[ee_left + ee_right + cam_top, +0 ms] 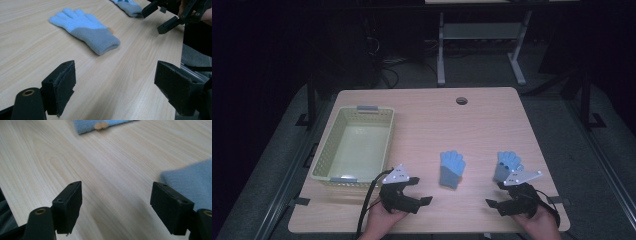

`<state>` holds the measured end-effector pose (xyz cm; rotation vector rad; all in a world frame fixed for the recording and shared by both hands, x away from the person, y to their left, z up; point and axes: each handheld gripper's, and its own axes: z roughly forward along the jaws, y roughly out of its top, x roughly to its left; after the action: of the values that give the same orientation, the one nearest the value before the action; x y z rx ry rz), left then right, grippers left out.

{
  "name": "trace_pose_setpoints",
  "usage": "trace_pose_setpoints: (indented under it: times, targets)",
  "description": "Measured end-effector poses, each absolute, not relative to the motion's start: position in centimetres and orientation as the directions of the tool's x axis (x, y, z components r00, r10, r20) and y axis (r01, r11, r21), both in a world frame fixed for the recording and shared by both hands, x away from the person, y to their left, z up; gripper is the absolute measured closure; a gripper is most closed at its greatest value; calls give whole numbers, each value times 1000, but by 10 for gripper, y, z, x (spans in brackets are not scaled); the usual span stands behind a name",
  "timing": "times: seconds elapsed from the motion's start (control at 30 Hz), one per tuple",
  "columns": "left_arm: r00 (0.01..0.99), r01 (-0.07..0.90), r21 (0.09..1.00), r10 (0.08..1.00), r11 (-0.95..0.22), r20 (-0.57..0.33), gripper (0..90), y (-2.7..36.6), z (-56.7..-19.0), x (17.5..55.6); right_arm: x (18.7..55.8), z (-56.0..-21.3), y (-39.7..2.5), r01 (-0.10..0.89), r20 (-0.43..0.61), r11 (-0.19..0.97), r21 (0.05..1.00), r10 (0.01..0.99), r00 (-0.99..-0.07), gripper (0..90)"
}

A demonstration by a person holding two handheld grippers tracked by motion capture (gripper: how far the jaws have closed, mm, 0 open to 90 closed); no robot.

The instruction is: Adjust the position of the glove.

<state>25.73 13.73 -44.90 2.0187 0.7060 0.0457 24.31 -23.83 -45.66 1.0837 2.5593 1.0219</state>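
- Judging by the layout, you are at the very start: both gloves lie flat on the table (492, 115) and the basket (328, 157) at your left holds nothing.
- Your left tongs (424, 190) gape wide with nothing between them, aimed at the middle glove (452, 167), which lies near but apart.
- Your right tongs (492, 196) are spread just as wide and grip nothing; the right glove (506, 164) sits just beside them, its cuff near one jaw.
- Left to do, as I read it: grasping each glove and, likely, dropping both into the basket.

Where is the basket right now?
In the high view, the basket sits on the table's left side, just beyond the left gripper, left of the two gloves.
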Motion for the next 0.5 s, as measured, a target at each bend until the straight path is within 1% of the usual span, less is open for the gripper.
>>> trace_pose_setpoints:
  times: [0.27, 0.5]
  targets:
    - [832, 452, 811, 504, -371, -233, 172, 137, -448, 255, 246, -451, -237, 568, 118, 467, 677, 694, -711, 245]
    - [833, 445, 816, 505, -370, -226, 172, 138, -447, 254, 253, -444, -236, 568, 97, 486, 665, 697, -710, 240]
